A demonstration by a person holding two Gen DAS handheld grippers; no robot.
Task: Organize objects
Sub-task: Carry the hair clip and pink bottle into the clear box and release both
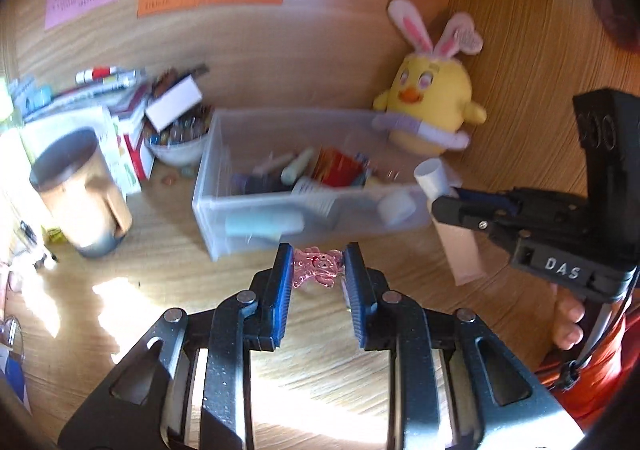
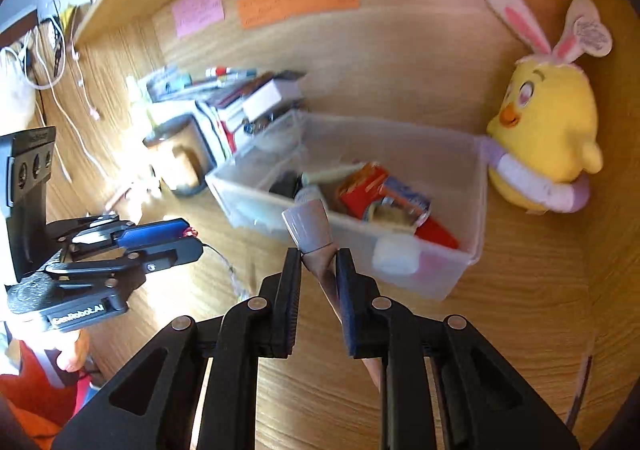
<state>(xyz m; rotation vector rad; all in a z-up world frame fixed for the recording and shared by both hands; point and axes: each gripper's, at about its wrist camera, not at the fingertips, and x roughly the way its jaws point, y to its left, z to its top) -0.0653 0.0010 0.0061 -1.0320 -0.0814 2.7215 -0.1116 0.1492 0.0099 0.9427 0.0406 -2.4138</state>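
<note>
Left-wrist view, left to right, all places given relative to the clear plastic bin (image 1: 280, 218) on the wooden desk (image 1: 168, 274). Far left of the bin: a tan mug (image 1: 80, 194), then a stack of books and boxes (image 1: 120, 122) and a white bowl (image 1: 176, 148) of small items. In front of the bin's near wall: the left gripper (image 1: 318, 266), jaws narrow and clamped on a small pink translucent clip (image 1: 318, 268). Inside the bin: a jumble of tubes and a red packet (image 1: 340, 166). Behind the bin's right rear corner: a yellow chick plush (image 1: 432, 98) with rabbit ears. At the bin's right end: the right gripper (image 1: 440, 206), jaws nearly together, pinching a white-capped tube (image 1: 432, 178) held above the desk.

Right-wrist view: the same tube (image 2: 316, 242) stands between the right gripper's (image 2: 318, 262) pads, cap toward the bin (image 2: 472, 210).
</note>
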